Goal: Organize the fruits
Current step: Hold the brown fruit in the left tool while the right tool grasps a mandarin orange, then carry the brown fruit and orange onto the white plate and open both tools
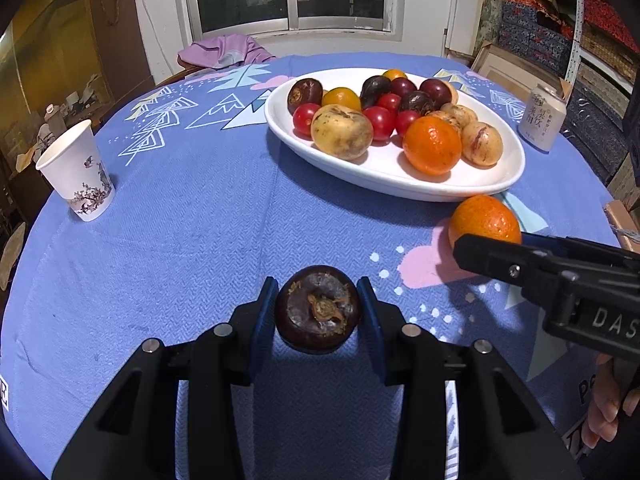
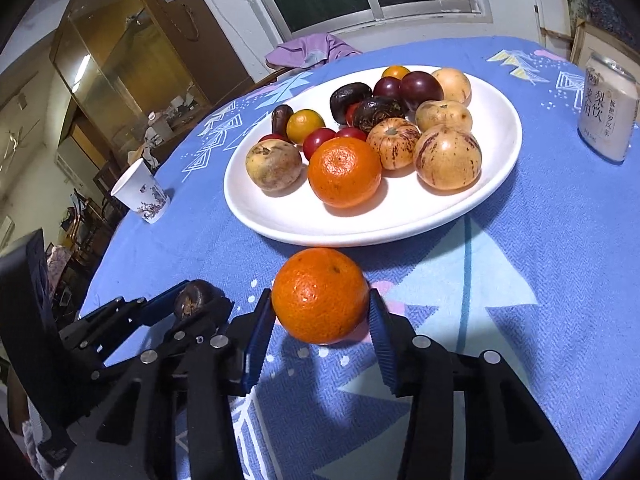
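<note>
A white oval plate point(image 1: 492, 184) on the blue tablecloth holds several fruits: an orange point(image 1: 432, 145), tan melons, red tomatoes, dark mangosteens. My left gripper point(image 1: 318, 308) is shut on a dark mangosteen point(image 1: 318, 310), close to the cloth; whether it rests on it I cannot tell. It also shows in the right wrist view point(image 2: 194, 300). My right gripper point(image 2: 320, 312) has its pads against both sides of a loose orange point(image 2: 320, 294) lying on the cloth just before the plate point(image 2: 280, 220). That orange shows in the left wrist view point(image 1: 484, 218) behind the right gripper's fingers point(image 1: 492, 254).
A paper cup point(image 1: 78, 172) stands at the left of the table. A white drink can point(image 1: 542, 116) stands right of the plate. A purple cloth point(image 1: 224, 52) lies on a chair at the far edge. Shelves with boxes are at the right.
</note>
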`<state>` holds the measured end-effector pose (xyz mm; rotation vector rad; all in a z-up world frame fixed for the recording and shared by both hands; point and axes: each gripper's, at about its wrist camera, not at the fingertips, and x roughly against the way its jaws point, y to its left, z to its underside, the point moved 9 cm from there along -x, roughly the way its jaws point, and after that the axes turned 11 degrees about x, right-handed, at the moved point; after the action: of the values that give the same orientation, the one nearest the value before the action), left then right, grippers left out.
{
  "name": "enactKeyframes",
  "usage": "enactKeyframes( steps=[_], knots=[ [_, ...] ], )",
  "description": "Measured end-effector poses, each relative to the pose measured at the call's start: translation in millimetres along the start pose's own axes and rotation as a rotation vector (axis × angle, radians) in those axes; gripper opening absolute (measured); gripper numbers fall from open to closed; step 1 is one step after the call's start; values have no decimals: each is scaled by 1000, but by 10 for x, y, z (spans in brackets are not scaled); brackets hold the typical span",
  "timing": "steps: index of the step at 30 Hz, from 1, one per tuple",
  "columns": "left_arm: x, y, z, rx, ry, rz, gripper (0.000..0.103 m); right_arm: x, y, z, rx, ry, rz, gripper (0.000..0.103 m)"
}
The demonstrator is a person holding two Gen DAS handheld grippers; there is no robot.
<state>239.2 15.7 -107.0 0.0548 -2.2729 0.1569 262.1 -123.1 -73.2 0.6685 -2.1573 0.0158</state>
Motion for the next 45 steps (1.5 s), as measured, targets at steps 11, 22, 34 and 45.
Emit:
enactKeyframes(
  steps=[11, 22, 34, 45],
  knots=[
    [466, -249, -46, -74, -176, -12, 40, 490, 73, 305, 117, -59, 77, 47],
    [1104, -400, -618, -69, -373, -25, 40, 1328, -132, -187, 93, -268, 121, 47],
    [855, -447, -1513, -58, -388, -35, 40, 1694, -436, -1397, 71, -413, 176, 47],
    [-130, -551, -1837, -27, -246, -2, 40, 396, -811, -1439, 20, -214, 155, 47]
  ],
)
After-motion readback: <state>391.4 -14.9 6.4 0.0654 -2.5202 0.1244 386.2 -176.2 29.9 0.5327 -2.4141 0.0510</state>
